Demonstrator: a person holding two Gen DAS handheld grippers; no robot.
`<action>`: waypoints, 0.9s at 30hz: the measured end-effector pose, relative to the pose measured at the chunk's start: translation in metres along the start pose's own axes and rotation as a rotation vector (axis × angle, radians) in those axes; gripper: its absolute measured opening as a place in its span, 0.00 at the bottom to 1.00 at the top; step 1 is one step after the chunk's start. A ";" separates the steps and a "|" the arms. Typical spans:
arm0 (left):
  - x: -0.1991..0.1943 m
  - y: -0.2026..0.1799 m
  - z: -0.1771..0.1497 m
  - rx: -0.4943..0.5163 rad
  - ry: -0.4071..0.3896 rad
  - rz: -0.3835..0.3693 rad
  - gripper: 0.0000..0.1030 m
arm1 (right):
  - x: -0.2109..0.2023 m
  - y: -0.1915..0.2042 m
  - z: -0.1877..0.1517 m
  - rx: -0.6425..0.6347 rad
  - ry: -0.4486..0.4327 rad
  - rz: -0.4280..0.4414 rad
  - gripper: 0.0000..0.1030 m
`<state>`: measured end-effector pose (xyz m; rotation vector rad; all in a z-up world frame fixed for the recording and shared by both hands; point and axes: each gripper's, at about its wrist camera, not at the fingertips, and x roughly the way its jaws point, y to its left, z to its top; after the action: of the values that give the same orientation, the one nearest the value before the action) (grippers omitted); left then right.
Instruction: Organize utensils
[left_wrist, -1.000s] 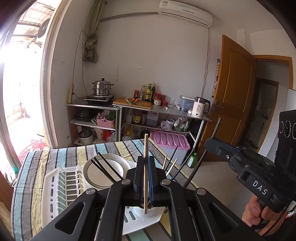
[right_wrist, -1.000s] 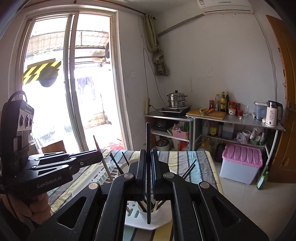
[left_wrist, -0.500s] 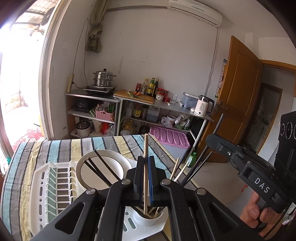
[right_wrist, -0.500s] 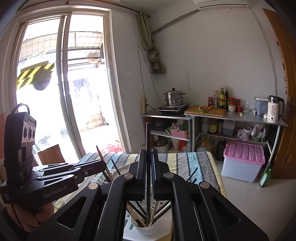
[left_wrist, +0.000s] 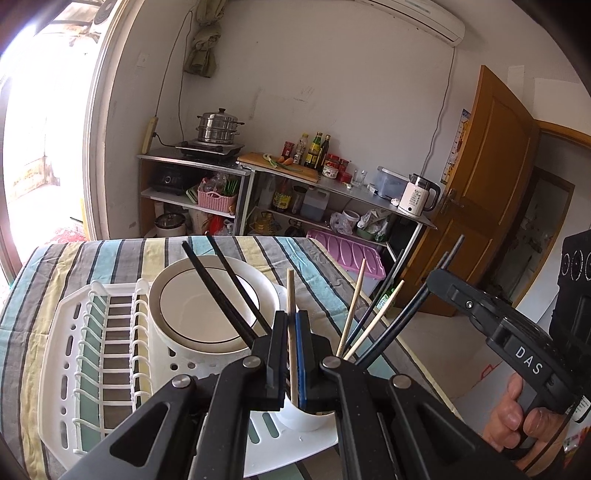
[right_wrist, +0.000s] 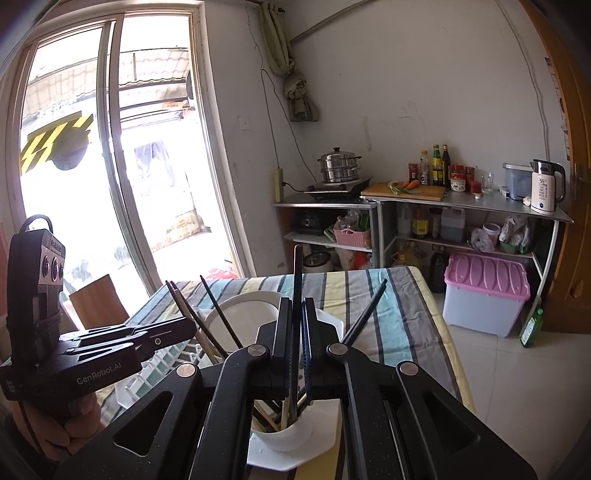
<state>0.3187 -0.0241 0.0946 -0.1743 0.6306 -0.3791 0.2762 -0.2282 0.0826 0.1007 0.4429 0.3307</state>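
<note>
Left wrist view: left gripper clamped on a wooden chopstick, its lower end inside the white utensil cup directly below the jaws, on the drying rack.

Right wrist view: right gripper clamped on a dark chopstick, tip down in the same cup beneath it.

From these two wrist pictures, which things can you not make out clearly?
- Left wrist view: the lower end of the wooden chopstick in the left gripper and the inside of the white cup are hidden by the gripper's body.
- Right wrist view: how deep the dark chopstick in the right gripper sits in the cup is hidden by the gripper.
- Both views: bottle labels on the far shelf are too small.
</note>
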 end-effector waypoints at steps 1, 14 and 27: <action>0.002 0.001 -0.002 -0.002 0.006 0.004 0.04 | 0.001 -0.001 -0.002 -0.001 0.006 -0.004 0.05; 0.007 0.009 -0.014 -0.019 0.028 0.053 0.00 | -0.003 -0.009 -0.004 0.006 0.017 -0.011 0.05; -0.034 0.001 -0.037 -0.008 -0.008 0.076 0.00 | -0.029 0.000 -0.017 -0.017 0.002 -0.014 0.15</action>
<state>0.2714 -0.0114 0.0827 -0.1593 0.6295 -0.3023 0.2441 -0.2376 0.0795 0.0812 0.4427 0.3208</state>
